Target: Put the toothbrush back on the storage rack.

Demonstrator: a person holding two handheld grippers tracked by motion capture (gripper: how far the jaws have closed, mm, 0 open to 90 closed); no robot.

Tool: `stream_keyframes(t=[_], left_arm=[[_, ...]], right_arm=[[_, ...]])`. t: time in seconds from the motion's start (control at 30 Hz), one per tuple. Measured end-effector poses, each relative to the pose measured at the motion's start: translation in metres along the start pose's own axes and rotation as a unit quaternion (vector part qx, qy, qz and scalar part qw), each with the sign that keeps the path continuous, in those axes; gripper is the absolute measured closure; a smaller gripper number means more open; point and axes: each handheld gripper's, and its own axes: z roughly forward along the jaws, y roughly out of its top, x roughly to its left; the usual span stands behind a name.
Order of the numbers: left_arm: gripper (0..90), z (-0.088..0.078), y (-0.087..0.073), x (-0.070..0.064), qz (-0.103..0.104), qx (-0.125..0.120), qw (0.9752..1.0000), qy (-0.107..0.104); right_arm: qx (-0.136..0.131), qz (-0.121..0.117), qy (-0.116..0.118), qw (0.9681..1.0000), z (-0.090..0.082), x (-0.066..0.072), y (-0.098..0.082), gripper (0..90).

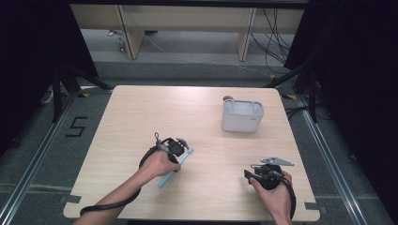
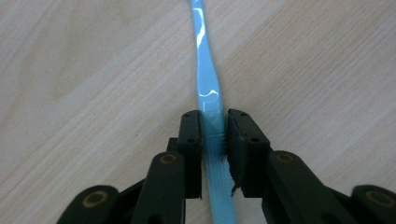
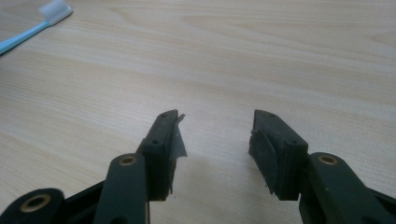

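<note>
A light blue toothbrush lies slanted on the wooden table, left of the middle. My left gripper is shut on its ribbed handle, which runs straight up between the jaws in the left gripper view; my left gripper pinches it from both sides. The brush's white bristle head and blue neck are at the top left of the right gripper view. My right gripper is near the table's front right, and my right gripper stands open over bare wood with nothing between its jaws.
A white rectangular container stands at the back right of the table, with a small dark object behind it. Dark curtains flank the table, and cables and wooden furniture legs lie beyond its far edge.
</note>
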Motion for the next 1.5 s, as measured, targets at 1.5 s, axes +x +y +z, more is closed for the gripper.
stream_keyframes(t=[1.5], left_arm=[[78.2, -0.031, -0.014, 0.005, 0.036, -0.145, 0.9888, 0.006]], right_arm=[[-0.028, -0.008, 0.013, 0.9995, 0.0, 0.001, 0.0, 51.9]])
